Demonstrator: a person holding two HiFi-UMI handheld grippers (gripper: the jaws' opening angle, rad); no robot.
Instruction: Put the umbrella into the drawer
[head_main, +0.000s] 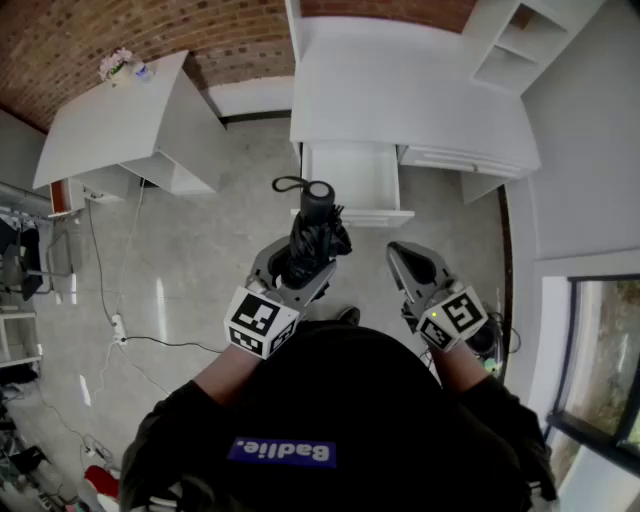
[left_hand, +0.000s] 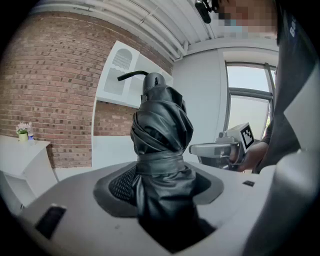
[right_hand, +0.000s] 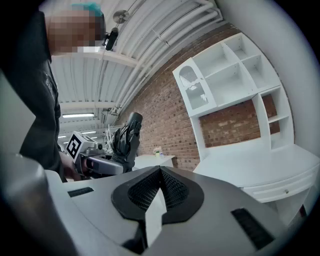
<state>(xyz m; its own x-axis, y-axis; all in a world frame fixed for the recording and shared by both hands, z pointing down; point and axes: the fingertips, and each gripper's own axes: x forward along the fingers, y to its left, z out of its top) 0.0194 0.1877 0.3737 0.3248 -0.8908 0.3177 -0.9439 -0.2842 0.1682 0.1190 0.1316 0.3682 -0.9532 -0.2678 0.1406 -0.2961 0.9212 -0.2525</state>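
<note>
A black folded umbrella (head_main: 312, 235) stands upright in my left gripper (head_main: 300, 265), handle and wrist strap on top. In the left gripper view the pads press on the umbrella (left_hand: 162, 150) around its wrapped lower part, so the left gripper (left_hand: 160, 195) is shut on it. The white drawer (head_main: 350, 175) is pulled open just beyond the umbrella, and its inside looks bare. My right gripper (head_main: 398, 250) hovers to the right of the umbrella, apart from it. In its own view the right gripper (right_hand: 160, 172) is shut on nothing, with the umbrella (right_hand: 127, 137) off to its left.
The drawer belongs to a white desk (head_main: 400, 90) with a shelf unit (head_main: 520, 40) behind it, against a brick wall. A white table (head_main: 120, 120) with a small flower pot (head_main: 115, 65) stands at the left. Cables (head_main: 120, 335) trail over the floor. A window (head_main: 600, 350) is at the right.
</note>
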